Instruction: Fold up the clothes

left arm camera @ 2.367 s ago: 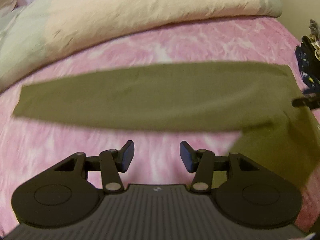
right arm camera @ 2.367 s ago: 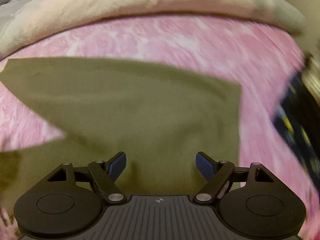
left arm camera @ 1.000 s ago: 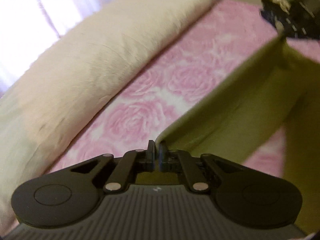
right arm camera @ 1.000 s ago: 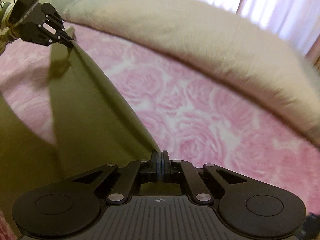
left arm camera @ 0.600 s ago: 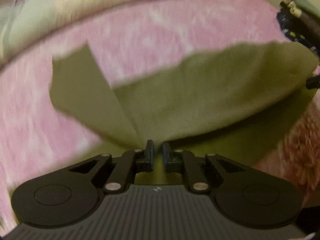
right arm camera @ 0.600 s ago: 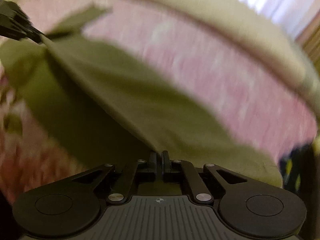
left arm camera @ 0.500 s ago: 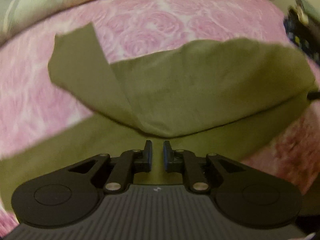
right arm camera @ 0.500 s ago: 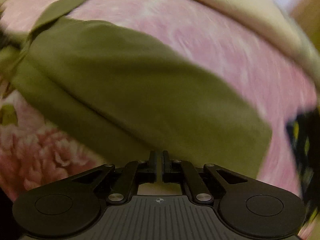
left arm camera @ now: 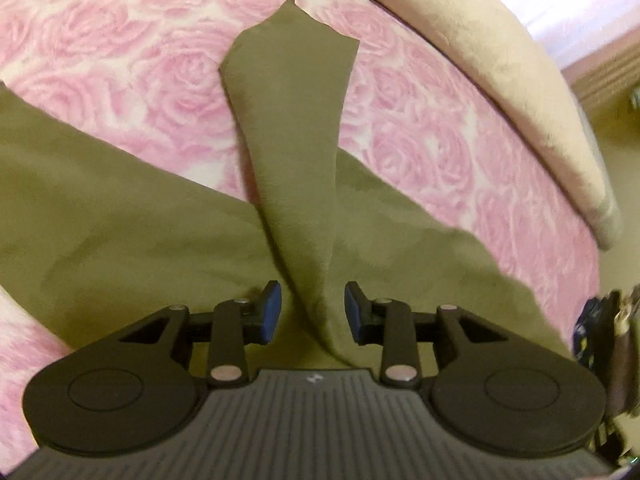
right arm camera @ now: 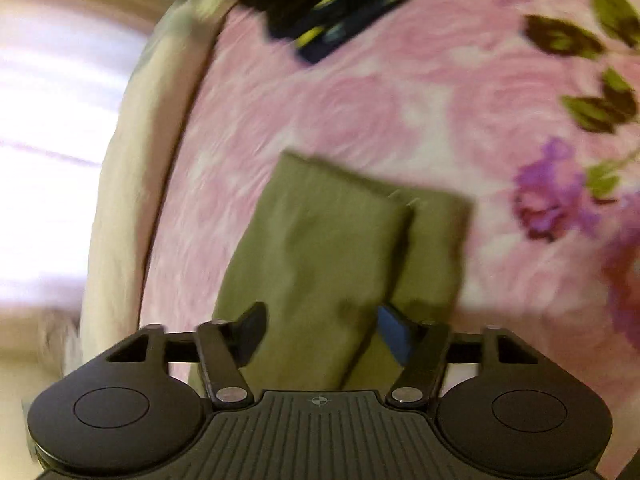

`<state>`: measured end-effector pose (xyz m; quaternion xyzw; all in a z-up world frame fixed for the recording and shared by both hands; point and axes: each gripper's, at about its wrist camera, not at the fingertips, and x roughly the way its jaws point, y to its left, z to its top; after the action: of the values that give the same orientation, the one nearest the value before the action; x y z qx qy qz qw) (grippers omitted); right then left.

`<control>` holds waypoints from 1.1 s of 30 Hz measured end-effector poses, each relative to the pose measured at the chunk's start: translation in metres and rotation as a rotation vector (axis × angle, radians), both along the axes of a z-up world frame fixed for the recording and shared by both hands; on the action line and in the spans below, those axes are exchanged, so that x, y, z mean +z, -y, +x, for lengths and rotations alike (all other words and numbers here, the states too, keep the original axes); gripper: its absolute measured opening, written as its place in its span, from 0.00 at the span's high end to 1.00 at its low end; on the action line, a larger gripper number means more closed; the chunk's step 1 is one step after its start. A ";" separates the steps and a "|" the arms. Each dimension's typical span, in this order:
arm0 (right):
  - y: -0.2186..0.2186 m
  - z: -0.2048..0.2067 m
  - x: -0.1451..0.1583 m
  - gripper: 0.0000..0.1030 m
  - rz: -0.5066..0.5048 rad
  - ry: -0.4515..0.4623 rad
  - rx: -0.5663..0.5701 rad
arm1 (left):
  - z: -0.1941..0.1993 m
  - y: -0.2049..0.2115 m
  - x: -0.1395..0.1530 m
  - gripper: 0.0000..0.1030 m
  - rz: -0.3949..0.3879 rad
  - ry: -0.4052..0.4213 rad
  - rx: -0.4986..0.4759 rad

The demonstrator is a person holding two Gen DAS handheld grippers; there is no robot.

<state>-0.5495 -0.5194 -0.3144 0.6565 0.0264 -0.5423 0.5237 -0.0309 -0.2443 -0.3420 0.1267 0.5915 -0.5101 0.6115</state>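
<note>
An olive green garment (left arm camera: 132, 224) lies spread on the pink rose-patterned bed cover (left arm camera: 132, 52). In the left wrist view a long sleeve (left arm camera: 292, 152) of it runs up the middle, lying across the body. My left gripper (left arm camera: 312, 312) hovers over the sleeve's near end, jaws opening, the cloth between the blue pads (left arm camera: 272, 310) without being pinched. In the blurred right wrist view a folded end of the garment (right arm camera: 320, 248) lies on the cover. My right gripper (right arm camera: 320, 336) is over it, jaws opening, cloth lying loose between them.
A cream quilt (left arm camera: 508, 60) is bunched along the far edge of the bed, also cream quilt (right arm camera: 120, 200) at the left in the right wrist view. A dark patterned cloth (right arm camera: 340, 20) lies at the top there. The cover shows purple flowers (right arm camera: 552, 196) at the right.
Both grippers were shut on the olive cloth, lifting it taut between them. They have swung over, come down onto the bed and let go; the garment now lies folded and slack.
</note>
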 end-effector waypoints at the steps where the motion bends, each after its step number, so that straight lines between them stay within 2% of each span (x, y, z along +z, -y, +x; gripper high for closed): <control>1: 0.001 -0.004 -0.001 0.43 -0.002 0.004 -0.026 | -0.001 0.001 -0.001 0.69 -0.005 -0.009 0.006; 3: 0.003 -0.014 -0.001 0.43 -0.019 0.006 -0.055 | -0.004 0.004 -0.004 0.64 -0.002 -0.020 0.020; 7: 0.003 -0.025 -0.006 0.43 -0.021 0.011 -0.080 | -0.008 0.012 -0.016 0.63 0.023 -0.012 0.028; 9: 0.005 -0.025 -0.012 0.44 -0.005 0.006 -0.087 | -0.010 0.015 -0.019 0.70 0.027 0.019 -0.003; 10: 0.008 -0.027 -0.015 0.45 0.000 0.006 -0.085 | -0.010 0.016 -0.020 0.90 0.031 0.036 -0.024; 11: 0.013 -0.029 -0.018 0.64 0.003 0.006 -0.081 | -0.010 0.015 -0.017 1.00 0.021 0.053 -0.037; 12: 0.018 -0.030 -0.021 0.85 0.008 0.001 -0.073 | -0.010 0.014 -0.014 1.00 0.012 0.069 -0.051; 13: 0.022 -0.030 -0.019 0.92 0.008 -0.015 -0.061 | -0.009 0.013 -0.011 1.00 -0.001 0.085 -0.063; 14: 0.022 -0.030 -0.013 0.93 -0.016 -0.033 -0.053 | -0.009 0.008 -0.003 1.00 -0.034 0.097 -0.069; 16: 0.018 -0.032 0.004 0.94 -0.096 -0.050 -0.035 | -0.013 -0.008 0.013 1.00 -0.101 0.126 -0.080; 19: 0.015 -0.036 0.019 0.94 -0.145 -0.076 0.004 | -0.018 -0.031 0.018 0.99 -0.122 0.153 -0.087; 22: 0.011 -0.040 0.012 0.94 -0.093 -0.108 0.027 | -0.023 -0.044 0.010 0.99 -0.085 0.160 -0.095; 24: 0.009 -0.042 0.007 0.94 -0.077 -0.111 0.022 | -0.025 -0.048 0.009 0.99 -0.092 0.168 -0.095; 29: 0.002 -0.044 0.012 0.94 -0.119 -0.129 0.034 | -0.029 -0.059 0.016 0.99 -0.126 0.193 -0.114; 33: 0.000 -0.048 0.008 0.94 -0.091 -0.150 0.037 | -0.035 -0.062 0.006 0.99 -0.103 0.211 -0.143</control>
<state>-0.5977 -0.5199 -0.3062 0.5888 0.0530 -0.5808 0.5597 -0.0664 -0.1825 -0.3358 0.1900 0.4864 -0.5656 0.6382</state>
